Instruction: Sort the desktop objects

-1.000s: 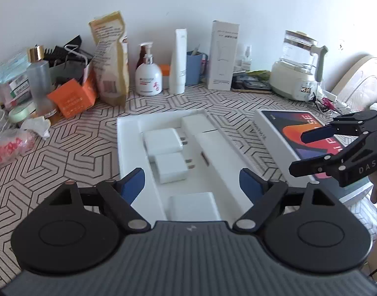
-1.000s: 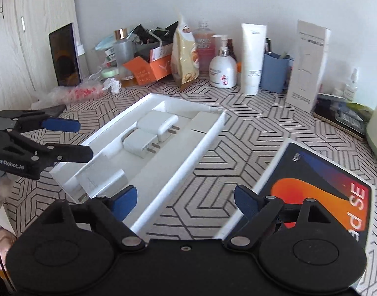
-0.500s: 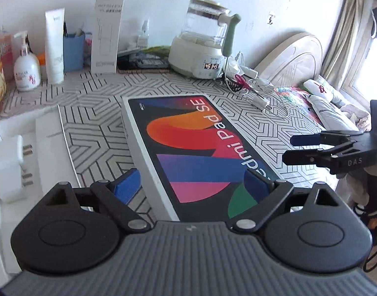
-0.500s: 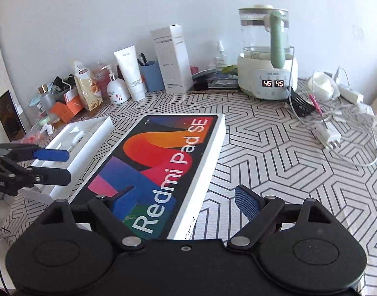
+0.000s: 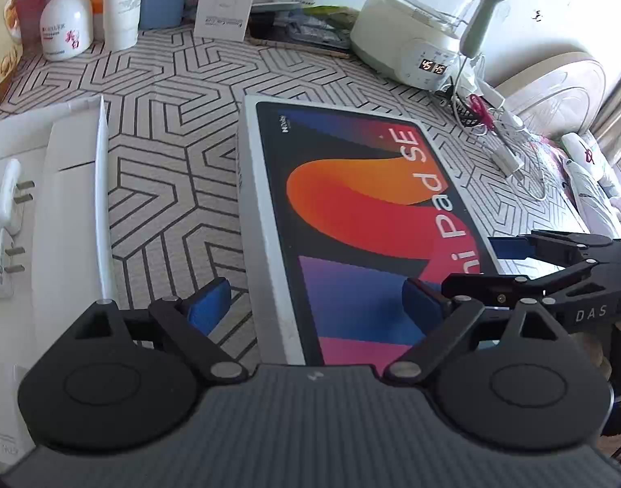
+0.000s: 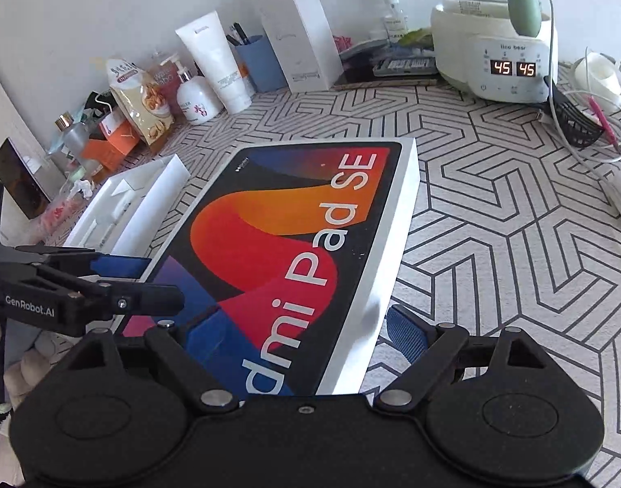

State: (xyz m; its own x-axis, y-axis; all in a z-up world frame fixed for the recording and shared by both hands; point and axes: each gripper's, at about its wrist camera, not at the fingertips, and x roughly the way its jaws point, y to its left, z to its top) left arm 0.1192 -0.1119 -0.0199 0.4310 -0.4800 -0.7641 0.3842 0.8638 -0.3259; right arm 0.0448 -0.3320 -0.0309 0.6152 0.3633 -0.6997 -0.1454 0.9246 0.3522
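Both tools [image 5: 316,303] [image 6: 302,331] now astride tablet box [image 5: 363,219].

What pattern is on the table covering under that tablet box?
A geometric maze of dark angular lines on a pale tablecloth, clearest in the right wrist view.

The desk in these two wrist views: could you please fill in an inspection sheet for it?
Surface: patterned tabletop, crowded along the wall.
Job's things: tablet box lying flat; open white tray beside it, apart, holding white plugs.
Clutter: lotion bottle, white tube, blue cup, tall white carton, snack bag, kettle showing 45.
Grippers: left claw open, its jaws have just been opening, astride the box's left edge; right claw open astride its right edge; neither pressing.
Cables: white leads tangled beside the kettle.
Surroundings: white wall; bedding beyond the desk.
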